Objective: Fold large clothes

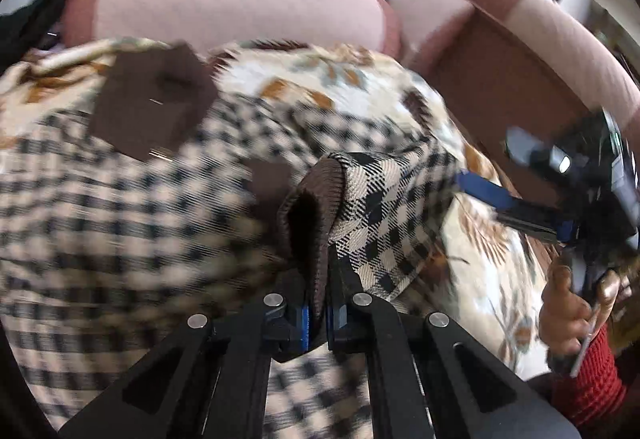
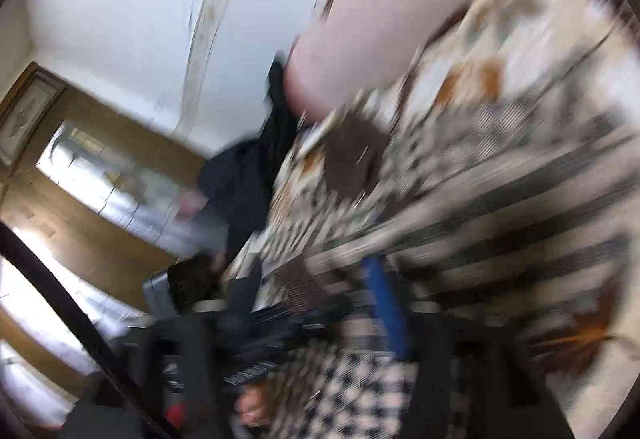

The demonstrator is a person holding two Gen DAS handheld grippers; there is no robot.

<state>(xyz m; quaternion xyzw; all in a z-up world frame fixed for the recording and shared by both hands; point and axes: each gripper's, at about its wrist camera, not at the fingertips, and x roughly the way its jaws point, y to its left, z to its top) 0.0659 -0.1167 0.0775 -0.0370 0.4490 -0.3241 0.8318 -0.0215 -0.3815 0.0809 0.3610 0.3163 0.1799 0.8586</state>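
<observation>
My left tool (image 1: 318,313) clamps the cuff (image 1: 310,207); right tool (image 1: 486,195), at 3 o'clock, gapes empty. Thin grip may slip.

Left gripper (image 1: 316,313): black frame with angular arms; four round silver screw heads across the top; blue pads line the inner faces of its fingers (image 1: 305,323); triangular cut-outs in the arms. Right gripper (image 1: 486,195): one long blue finger shows on a black ribbed rail; grey and black housing behind; the hand (image 1: 568,315) wears a red ribbed knit sleeve (image 1: 592,387).
</observation>
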